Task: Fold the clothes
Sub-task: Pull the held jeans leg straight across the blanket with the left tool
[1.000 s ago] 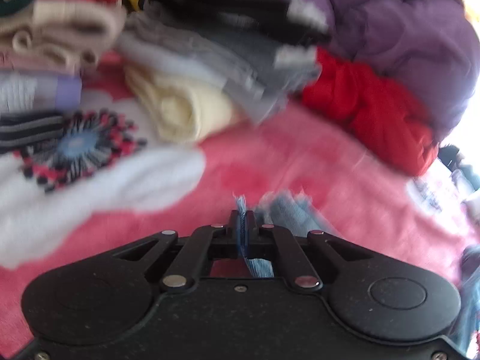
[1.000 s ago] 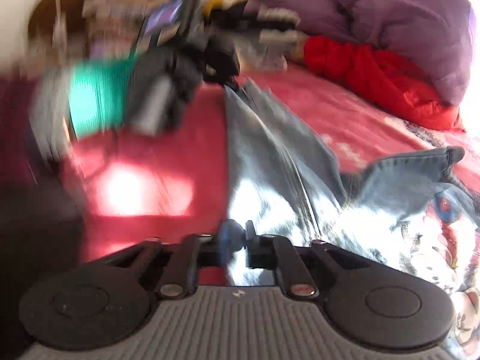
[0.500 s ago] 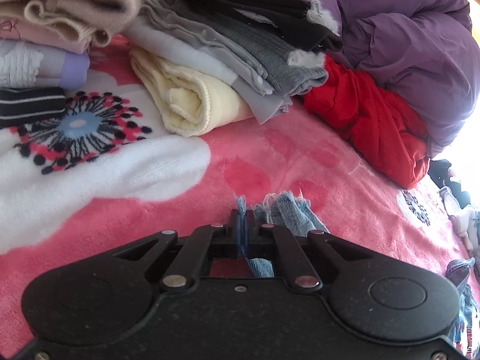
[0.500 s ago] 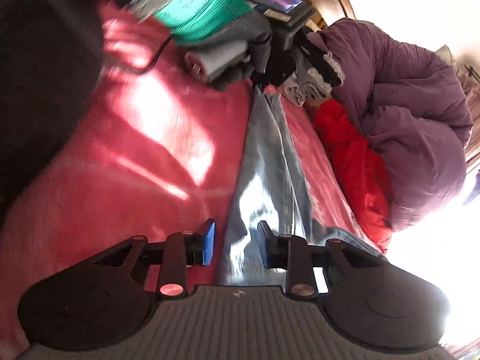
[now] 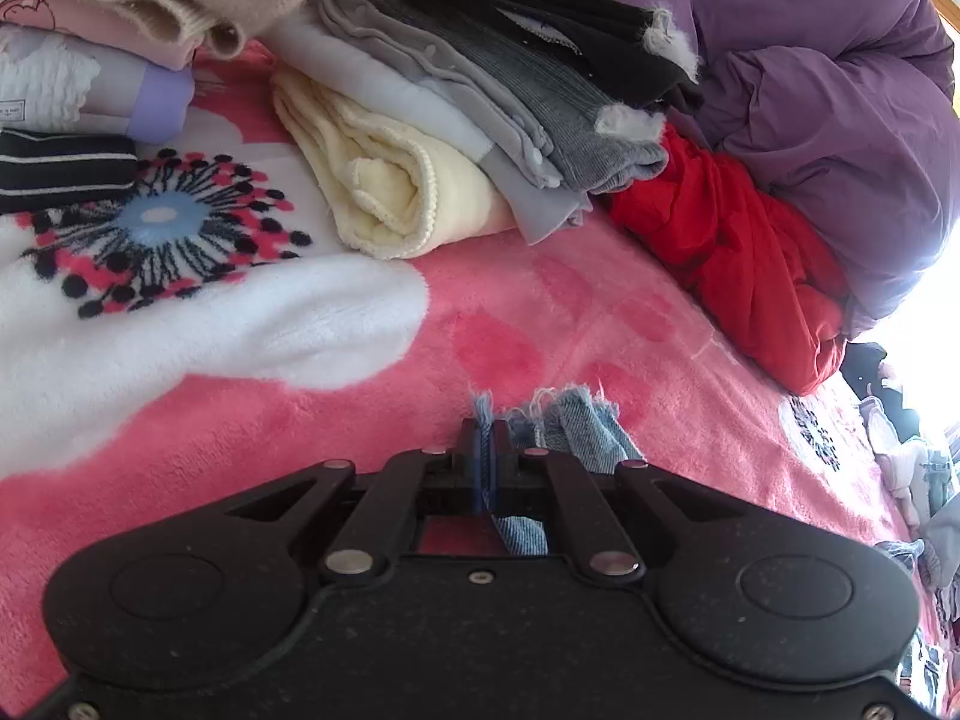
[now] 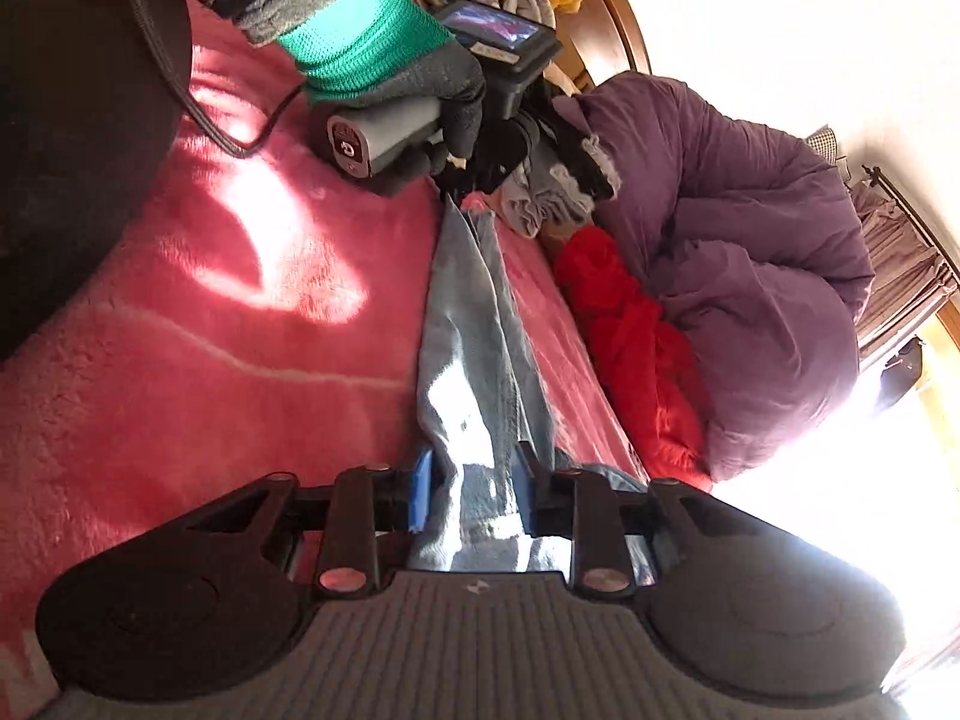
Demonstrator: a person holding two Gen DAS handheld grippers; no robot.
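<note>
The right tongs (image 6: 471, 495) are closing around a pale blue denim garment (image 6: 474, 324), stretched along the pink fleece bed blanket (image 5: 540, 324) toward twelve o'clock. There the left tongs (image 5: 485, 450) pinch its frayed hem tight. Beyond, at one o'clock, lie a crumpled red garment (image 5: 738, 252) and purple duvet (image 5: 840, 90).

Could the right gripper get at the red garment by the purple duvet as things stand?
Probably not yet. The right gripper has the jeans between its closing jaws. The red garment lies uncovered beside the jeans, so the path looks clear once they are released.
</note>
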